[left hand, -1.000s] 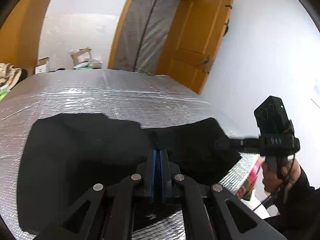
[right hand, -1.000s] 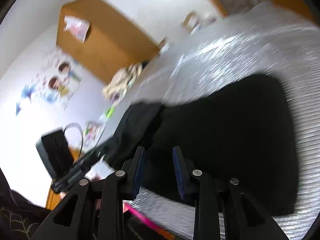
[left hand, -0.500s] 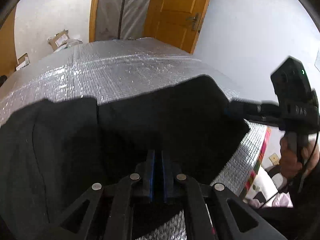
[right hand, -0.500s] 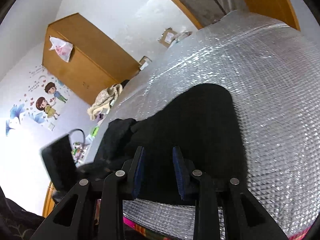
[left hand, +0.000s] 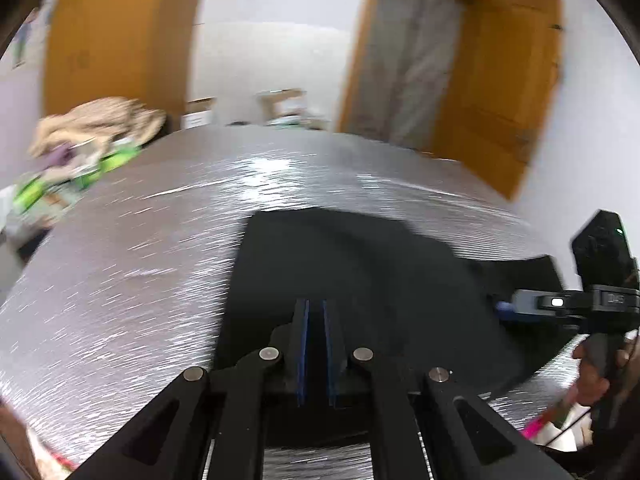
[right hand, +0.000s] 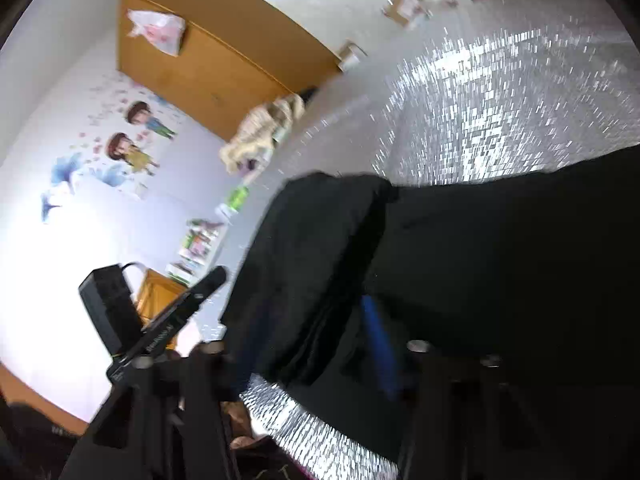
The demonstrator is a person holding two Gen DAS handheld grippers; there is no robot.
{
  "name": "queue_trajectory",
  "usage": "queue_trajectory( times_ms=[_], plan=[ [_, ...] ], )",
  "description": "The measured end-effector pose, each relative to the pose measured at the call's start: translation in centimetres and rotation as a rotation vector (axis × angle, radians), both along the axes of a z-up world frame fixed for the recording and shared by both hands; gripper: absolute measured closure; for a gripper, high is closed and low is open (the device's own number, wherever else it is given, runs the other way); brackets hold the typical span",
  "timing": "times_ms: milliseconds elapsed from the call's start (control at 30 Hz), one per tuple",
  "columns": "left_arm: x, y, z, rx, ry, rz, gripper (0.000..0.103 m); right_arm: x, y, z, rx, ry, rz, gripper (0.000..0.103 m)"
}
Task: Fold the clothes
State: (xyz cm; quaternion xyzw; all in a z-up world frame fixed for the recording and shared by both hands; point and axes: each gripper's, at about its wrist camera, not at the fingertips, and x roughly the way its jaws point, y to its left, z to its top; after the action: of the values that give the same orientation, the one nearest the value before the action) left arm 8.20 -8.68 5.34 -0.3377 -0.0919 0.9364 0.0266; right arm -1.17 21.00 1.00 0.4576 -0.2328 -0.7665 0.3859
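Note:
A black garment (left hand: 360, 272) lies on the silver quilted surface (left hand: 120, 280), with a raised fold (right hand: 316, 248) along its left side in the right wrist view. My left gripper (left hand: 316, 308) hovers over the garment's near edge. Its blue pads stand a narrow gap apart and are opening, with nothing seen between them. In the right wrist view the left gripper (right hand: 218, 274) ends just beside the fold. My right gripper (right hand: 300, 320) is opening wide, and the fold's near end lies loose between its fingers. It reaches in from the right (left hand: 505, 306) at the garment's right edge.
A beige clothes pile (left hand: 96, 124) and green items sit at the surface's far left. A wooden wardrobe (right hand: 208, 52), cardboard boxes (left hand: 280, 100) and an open wooden door (left hand: 500, 92) stand behind. A person's hand (left hand: 596, 372) holds the right gripper past the near right edge.
The right jaws have spread wide and the left pads have parted slightly. Both cameras have swung, with motion blur. The garment now looks narrower, with a fold raised on one side.

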Motion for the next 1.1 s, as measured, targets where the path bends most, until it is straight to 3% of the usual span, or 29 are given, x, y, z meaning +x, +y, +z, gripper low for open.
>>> queue_trajectory(
  times_ms=[167,467,1000,1033,1067,1100],
  plan=[
    [0.6,-2.9,-1.0,0.018,-0.026,0.071,0.091,-1.0,-1.6,-0.3,0.039,-0.044,-0.008,0.045],
    [0.1,-3.1,-2.4,0.051,-0.039,0.055,0.091,-2.2,-4.9,0.1,0.217,-0.068,0.008,0.045],
    [-0.2,-4.9,-3.6,0.119,-0.04,0.056,0.09,-3.5,-5.9,-0.3,0.167,-0.115,0.025,0.046],
    [-0.2,-5.0,-3.6,0.121,-0.041,0.06,0.089,-3.5,-6.1,-0.1,0.173,-0.107,0.031,0.054],
    [-0.2,-5.2,-3.7,0.122,-0.041,0.064,0.089,-3.6,-6.0,-0.1,0.161,-0.11,0.032,0.074],
    [-0.2,-5.3,-3.8,0.131,-0.042,0.064,0.089,-3.7,-6.0,-0.1,0.148,-0.112,0.034,0.082]
  ],
)
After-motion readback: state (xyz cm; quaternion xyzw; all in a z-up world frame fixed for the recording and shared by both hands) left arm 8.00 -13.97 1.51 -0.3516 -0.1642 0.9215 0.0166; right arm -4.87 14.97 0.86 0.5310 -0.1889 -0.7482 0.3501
